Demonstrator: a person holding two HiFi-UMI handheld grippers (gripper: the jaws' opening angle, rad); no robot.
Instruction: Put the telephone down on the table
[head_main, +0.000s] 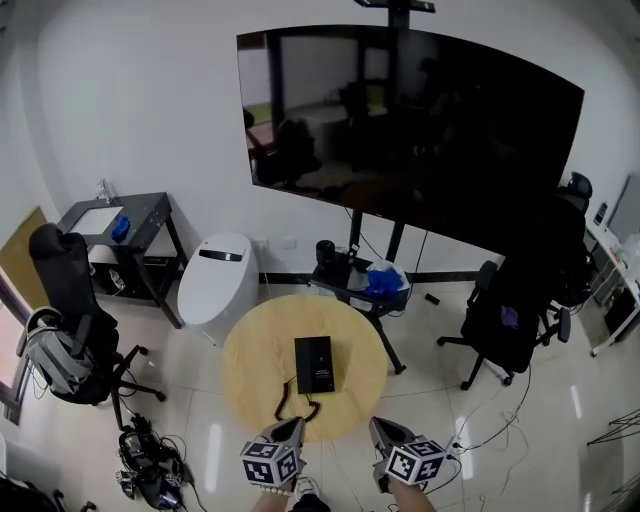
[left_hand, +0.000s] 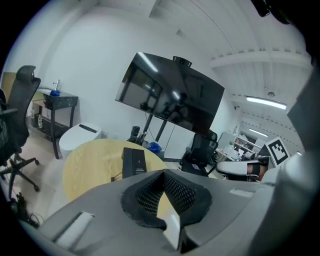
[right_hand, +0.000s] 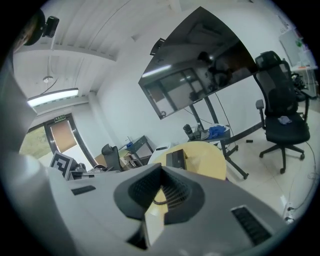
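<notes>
A black telephone (head_main: 314, 364) lies flat in the middle of a round wooden table (head_main: 250, 370). Its curly cord (head_main: 290, 400) trails toward the near edge. Both grippers hang just off that near edge, apart from the phone. My left gripper (head_main: 292, 430) is shut, its tips meeting with nothing between them. My right gripper (head_main: 383, 430) looks shut and empty as well. In the left gripper view the telephone (left_hand: 134, 162) sits on the table beyond the left gripper (left_hand: 163, 172). The right gripper view shows the telephone (right_hand: 176, 159) past the right gripper (right_hand: 161, 167).
A big dark screen (head_main: 400, 130) on a stand rises behind the table. A low side table with a blue cloth (head_main: 372, 282) and a white toilet-like unit (head_main: 215, 275) stand at the far side. Black office chairs (head_main: 505, 320) (head_main: 70, 300) flank the table. Cables (head_main: 150, 465) lie on the floor at left.
</notes>
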